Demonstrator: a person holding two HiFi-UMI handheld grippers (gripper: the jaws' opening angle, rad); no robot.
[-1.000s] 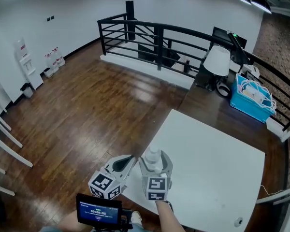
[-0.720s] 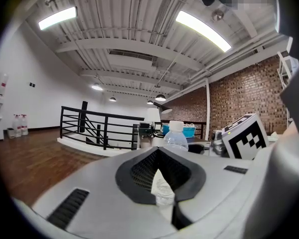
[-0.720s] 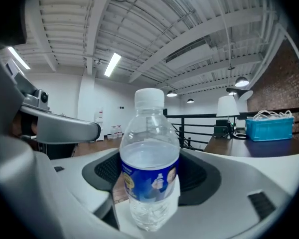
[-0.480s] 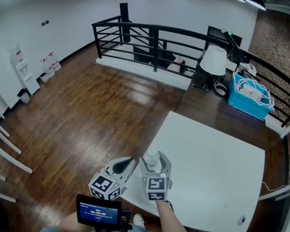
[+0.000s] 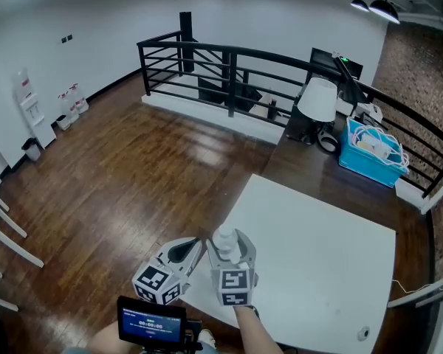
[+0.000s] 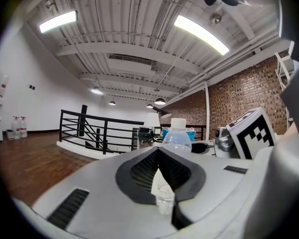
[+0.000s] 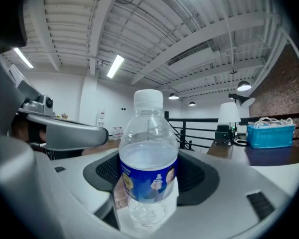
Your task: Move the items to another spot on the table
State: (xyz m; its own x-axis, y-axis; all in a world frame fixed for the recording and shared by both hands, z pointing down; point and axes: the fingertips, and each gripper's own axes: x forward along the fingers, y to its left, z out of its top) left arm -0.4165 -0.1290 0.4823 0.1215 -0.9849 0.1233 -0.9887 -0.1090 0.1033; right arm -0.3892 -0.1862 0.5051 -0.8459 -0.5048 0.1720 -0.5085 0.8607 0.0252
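A clear water bottle with a white cap and blue label stands upright between the jaws of my right gripper, at the near left corner of the white table. The jaws have just been closing on it, and both pads press the bottle at its label. My left gripper hovers just left of it, beyond the table's edge over the wood floor, jaws together with nothing held. From the left gripper view the bottle shows past the closed tips.
A black railing runs across the back. Beyond the table a dark desk carries a white lamp and a blue basket of cables. A small screen sits below the grippers. Wood floor lies to the left.
My right gripper has closed on the bottle and risen slightly with it. The left gripper has stayed where it was.
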